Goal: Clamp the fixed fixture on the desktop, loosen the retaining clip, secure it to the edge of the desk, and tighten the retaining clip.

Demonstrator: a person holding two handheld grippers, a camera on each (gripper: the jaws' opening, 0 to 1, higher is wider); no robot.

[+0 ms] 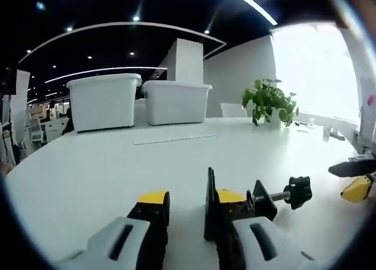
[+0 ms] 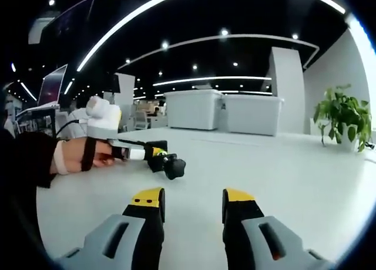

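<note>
Left gripper (image 1: 188, 214): jaws spread; the black clamp fixture (image 1: 258, 202) leans against its right jaw, unpinched.
Right gripper (image 2: 192, 208): jaws spread, empty.
Fixture place: mid tabletop (image 1: 117, 164), well off any edge.
Risk: closing off-centre could tip the fixture flat.

My desk (image 1: 117, 170) looks like a smooth white laminate with a soft sheen. The clamp fixture (image 1: 258, 202) at lower centre reads as matt black, with a bare metal screw rod (image 1: 281, 195) and a black knob (image 1: 299, 191). My left gripper (image 1: 187, 210) has matt grey plastic jaws tipped in yellow. The bins (image 1: 106, 100) at upper left look like translucent white plastic.
</note>
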